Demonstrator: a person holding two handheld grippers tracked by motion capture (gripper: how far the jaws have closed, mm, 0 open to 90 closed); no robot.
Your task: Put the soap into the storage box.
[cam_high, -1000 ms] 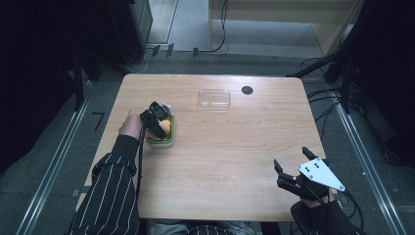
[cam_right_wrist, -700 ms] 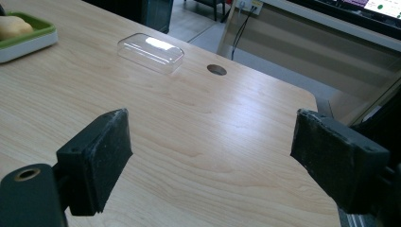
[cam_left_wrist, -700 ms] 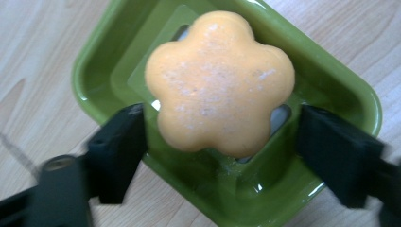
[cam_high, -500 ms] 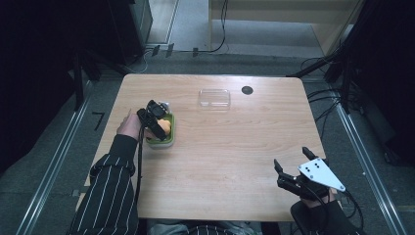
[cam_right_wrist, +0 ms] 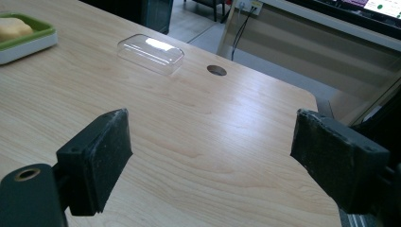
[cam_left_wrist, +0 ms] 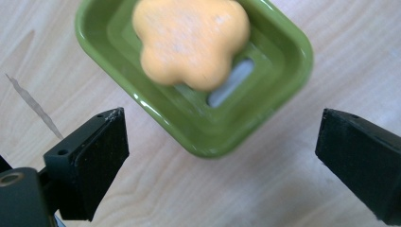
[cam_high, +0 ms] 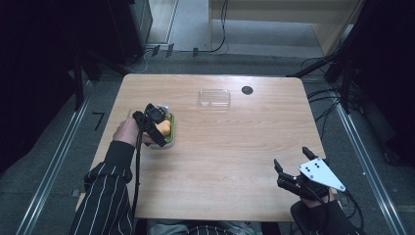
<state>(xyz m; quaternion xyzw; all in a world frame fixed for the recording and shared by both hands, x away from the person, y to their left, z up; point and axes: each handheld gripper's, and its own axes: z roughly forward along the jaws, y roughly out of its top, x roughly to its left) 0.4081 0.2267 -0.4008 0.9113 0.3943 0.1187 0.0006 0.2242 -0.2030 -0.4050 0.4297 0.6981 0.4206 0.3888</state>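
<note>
Since a second ago our left gripper (cam_high: 157, 128) has lifted a little off the green soap dish (cam_high: 169, 135) and its jaws have just been opening; they now stand wide with nothing between them. Orange flower-shaped soap (cam_left_wrist: 190, 41) lies in the dish, clear of both pads, so we read the drop as done. In the left gripper view the dish (cam_left_wrist: 265, 118) lies ahead of and below the jaws, long axis running diagonally from upper left to lower right, one corner reaching down between them. Dish sits on the left half of the table (cam_high: 235, 161), just beside the left hand (cam_high: 128, 131). Clear plastic lid (cam_high: 214, 97) rests toward the far edge, well apart from the dish, near the dark round hole (cam_high: 247, 90) in the tabletop. Our right gripper (cam_high: 291, 166) hovers at the near right corner, jaws spread wide and empty; in its own view the lid (cam_right_wrist: 150, 53) is far ahead and left of the jaw line, long side running across the view on a slant. Key relation as we judge it: lid lies between the two arms, a bit nearer the left gripper, which sits far closer to the dish; whichever takes it should close across the short width.
</note>
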